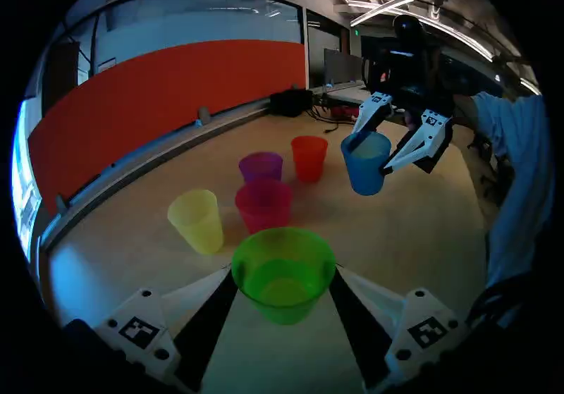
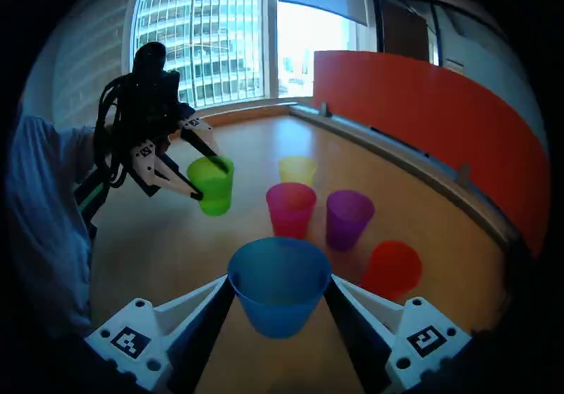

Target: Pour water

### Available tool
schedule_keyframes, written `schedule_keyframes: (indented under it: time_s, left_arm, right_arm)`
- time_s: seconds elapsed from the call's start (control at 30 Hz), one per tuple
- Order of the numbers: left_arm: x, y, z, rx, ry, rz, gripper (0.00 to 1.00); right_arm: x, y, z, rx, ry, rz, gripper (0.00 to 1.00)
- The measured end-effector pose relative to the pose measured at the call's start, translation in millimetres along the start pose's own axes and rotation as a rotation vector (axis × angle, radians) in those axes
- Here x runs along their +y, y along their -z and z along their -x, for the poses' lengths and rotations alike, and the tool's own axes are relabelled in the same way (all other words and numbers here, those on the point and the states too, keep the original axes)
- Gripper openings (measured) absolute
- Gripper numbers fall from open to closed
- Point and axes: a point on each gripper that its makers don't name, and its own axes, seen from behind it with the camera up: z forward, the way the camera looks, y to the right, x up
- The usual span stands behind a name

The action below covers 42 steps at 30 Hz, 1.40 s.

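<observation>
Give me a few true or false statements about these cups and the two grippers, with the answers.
1. The left gripper holds the green cup. True.
2. The right gripper is open and holds nothing. False: its jaws press on the blue cup.
3. Four cups stand on the table, free of both grippers. True: the yellow cup, pink cup, purple cup and orange cup.
4. The purple cup lies on its side. False: it stands upright, mouth up.
</observation>
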Motion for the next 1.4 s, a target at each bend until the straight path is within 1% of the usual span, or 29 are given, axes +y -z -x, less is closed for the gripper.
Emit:
schedule_keyframes:
  time_s: [0.33, 0.5, 0.8, 1.27, 1.33, 1.4]
  left_arm:
    - [-0.7, -14.4, 14, -0.035, -0.01, 0.009, 0.86]
    - [-0.6, -20.3, 15, -0.041, -0.017, 0.011, 0.86]
    - [-0.6, -29.3, 23, -0.043, -0.005, 0.013, 0.86]
    - [-1.8, -24.6, 29, -0.045, 0.01, 0.011, 0.88]
    - [-1.5, -24.1, 30, -0.048, 0.007, 0.011, 0.89]
    - [-0.6, -23.6, 31, -0.052, -0.001, 0.013, 0.94]
  right_arm:
    - [1, -9.2, 14, -0.025, 0.0, -0.002, 0.91]
    - [1, -13.7, 19, -0.035, 0.006, -0.002, 0.91]
    - [3, -20.0, 25, -0.042, 0.005, 0.0, 0.91]
    - [2, -26.4, 33, -0.06, 0.025, 0.009, 0.91]
    - [2, -27.4, 34, -0.061, 0.027, 0.011, 0.91]
    - [3, -28.1, 35, -0.063, 0.029, 0.013, 0.91]
